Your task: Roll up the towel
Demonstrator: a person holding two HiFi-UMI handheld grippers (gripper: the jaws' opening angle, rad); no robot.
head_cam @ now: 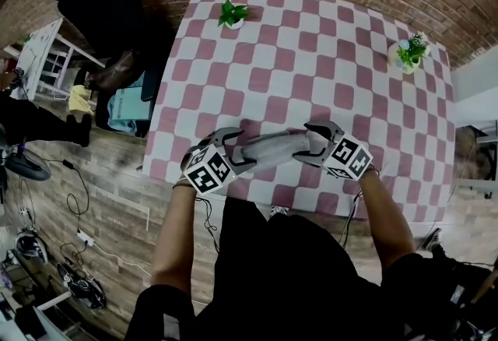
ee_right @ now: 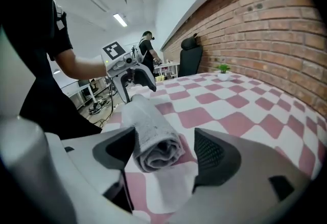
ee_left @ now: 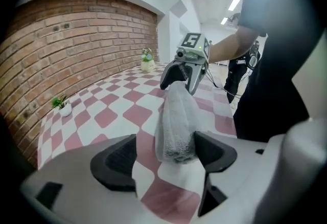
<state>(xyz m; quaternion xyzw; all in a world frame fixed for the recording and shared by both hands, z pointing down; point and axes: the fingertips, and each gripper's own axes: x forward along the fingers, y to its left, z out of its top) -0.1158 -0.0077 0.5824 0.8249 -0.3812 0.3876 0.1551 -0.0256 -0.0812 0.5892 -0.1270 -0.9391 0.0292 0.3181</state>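
The jaws of the left gripper [ee_left: 166,149] stand apart around one end of the towel [ee_left: 176,120]. The cloth leans against the jaw on the person's side and a clear gap shows at the other jaw, so nothing is pressed there. The right gripper [ee_right: 165,143] is in the same condition at the opposite end: its jaws are open, the spiral end of the roll sits between them against one jaw, and free space remains before the other. The towel is already a roll and lies on the checked counter [head_cam: 311,59], stretched from one pair of jaws to the other, near the counter edge that is closest to the person. I think the main danger is that the roll loosens, because neither pair of jaws squeezes it and the layers at the spiral end look rather slack. If one gripper pulls away while cloth catches on its pad, the outer layer could be dragged open. If the two ends are pushed by different amounts, the roll could become a cone, with the inner turns sliding out at one side. A push toward the person could also send it over the near edge of the counter
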